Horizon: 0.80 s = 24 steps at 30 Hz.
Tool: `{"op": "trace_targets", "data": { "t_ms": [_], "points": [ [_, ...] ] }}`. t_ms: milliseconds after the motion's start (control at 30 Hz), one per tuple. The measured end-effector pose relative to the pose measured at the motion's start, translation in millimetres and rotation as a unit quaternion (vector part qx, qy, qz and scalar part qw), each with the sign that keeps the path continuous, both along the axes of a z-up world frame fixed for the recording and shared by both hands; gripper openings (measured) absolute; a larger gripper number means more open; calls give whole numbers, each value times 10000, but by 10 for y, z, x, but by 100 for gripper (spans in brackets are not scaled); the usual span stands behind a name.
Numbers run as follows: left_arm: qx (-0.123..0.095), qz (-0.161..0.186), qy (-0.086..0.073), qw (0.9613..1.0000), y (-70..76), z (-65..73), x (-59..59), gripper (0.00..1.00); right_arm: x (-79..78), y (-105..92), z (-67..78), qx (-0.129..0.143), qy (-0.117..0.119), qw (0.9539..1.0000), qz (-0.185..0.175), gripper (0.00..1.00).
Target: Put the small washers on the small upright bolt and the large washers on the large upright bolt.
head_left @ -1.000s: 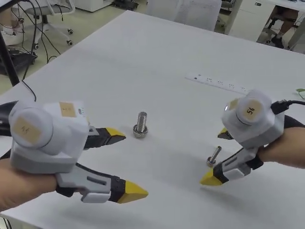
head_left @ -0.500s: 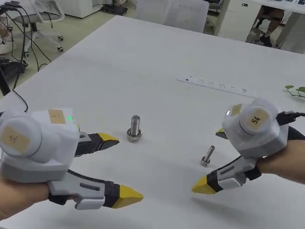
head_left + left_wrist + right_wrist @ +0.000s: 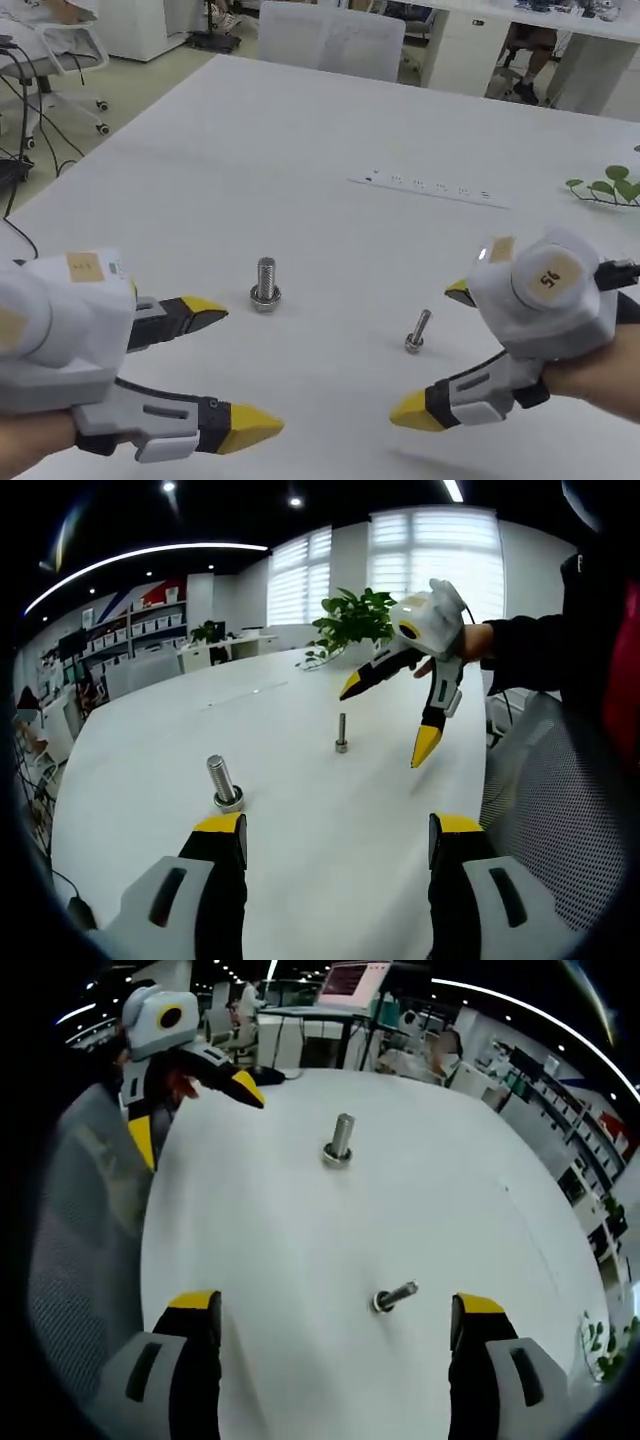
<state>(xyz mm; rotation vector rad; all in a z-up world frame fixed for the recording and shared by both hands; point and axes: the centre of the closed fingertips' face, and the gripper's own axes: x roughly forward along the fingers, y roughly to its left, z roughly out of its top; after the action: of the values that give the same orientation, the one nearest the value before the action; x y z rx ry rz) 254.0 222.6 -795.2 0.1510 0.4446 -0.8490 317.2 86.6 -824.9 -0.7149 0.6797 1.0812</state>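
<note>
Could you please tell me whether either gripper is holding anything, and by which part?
Nothing is held. The left gripper and right gripper are both open and empty; the large bolt and small bolt sit untouched on the table.

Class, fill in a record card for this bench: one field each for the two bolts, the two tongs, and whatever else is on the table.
Large bolt: thick silver threaded steel bolt, upright on the white table
Small bolt: thin silver steel bolt, upright, right of the large one
Left tongs: open, holding nothing
Right tongs: open, holding nothing, beside the small bolt
Also on table: long white power strip; green leafy plant
</note>
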Motion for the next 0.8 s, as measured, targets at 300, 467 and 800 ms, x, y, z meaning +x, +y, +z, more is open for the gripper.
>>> {"op": "trace_targets", "data": {
  "t_ms": [300, 467, 800],
  "points": [
    [-7, 29, 10, 10000, 42, 21, -116, 74, -271, -70, 105, 273, 5, 9995, -163, 95],
    [-40, 87, 12, 10000, 92, 46, -181, 74, -446, -140, 117, 383, 42, 9988, -294, 95],
    [-109, 69, 40, 9999, 86, 94, -319, 74, -681, -167, 194, 1087, 220, 9915, -685, 92]
  ]
}}
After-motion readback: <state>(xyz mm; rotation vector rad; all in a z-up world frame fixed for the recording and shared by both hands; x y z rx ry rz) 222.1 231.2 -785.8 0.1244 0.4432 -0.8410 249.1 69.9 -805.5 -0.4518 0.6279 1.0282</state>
